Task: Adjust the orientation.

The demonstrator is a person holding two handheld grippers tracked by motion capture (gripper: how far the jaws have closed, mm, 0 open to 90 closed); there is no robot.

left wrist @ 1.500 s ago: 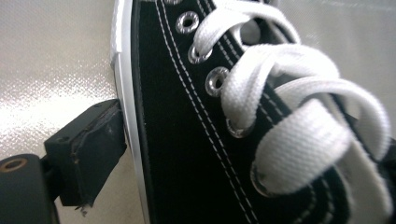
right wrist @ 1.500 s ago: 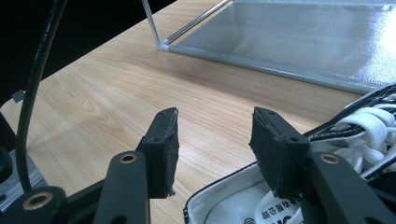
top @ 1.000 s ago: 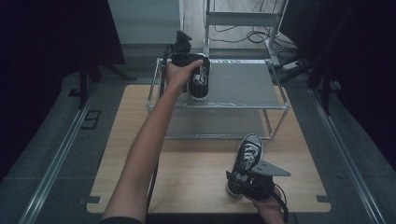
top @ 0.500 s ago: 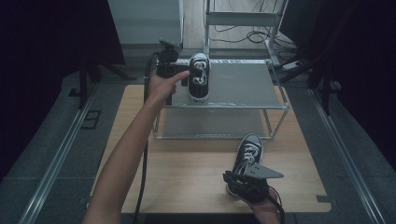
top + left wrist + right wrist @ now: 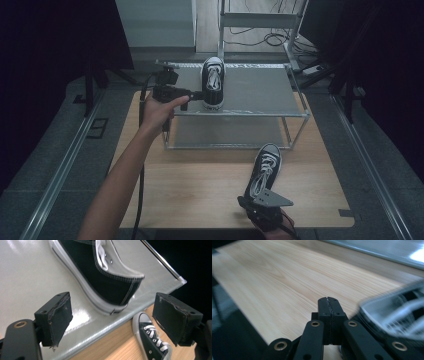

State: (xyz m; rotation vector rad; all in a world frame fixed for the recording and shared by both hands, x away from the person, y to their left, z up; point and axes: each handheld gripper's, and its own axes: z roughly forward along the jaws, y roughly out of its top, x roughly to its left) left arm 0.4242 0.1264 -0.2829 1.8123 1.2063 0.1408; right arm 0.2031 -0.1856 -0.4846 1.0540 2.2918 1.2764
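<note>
Upper middle of the high view, one black-and-white sneaker [image 5: 213,82] stands on the top shelf of a grey metal rack [image 5: 260,92], toe toward the top of the frame, heel near the shelf's front edge. Left of its heel hangs the left gripper [image 5: 196,95]; in the left gripper view its jaws are spread wide with nothing between them, the heel just beyond the pads. At the lower right of the high view the second sneaker [image 5: 263,167] lies on the wooden table [image 5: 190,185], and the right gripper [image 5: 252,202] sits at its heel end; in the right gripper view the jaws are pressed together on nothing, the shoe a blur beside them. My judgement: the first shoe is shelved and let go, and the pair is half done. The next move would call for the right gripper to part its jaws, take the table shoe, and lift it beside the first. No brand or writing is legible on either shoe.
</note>
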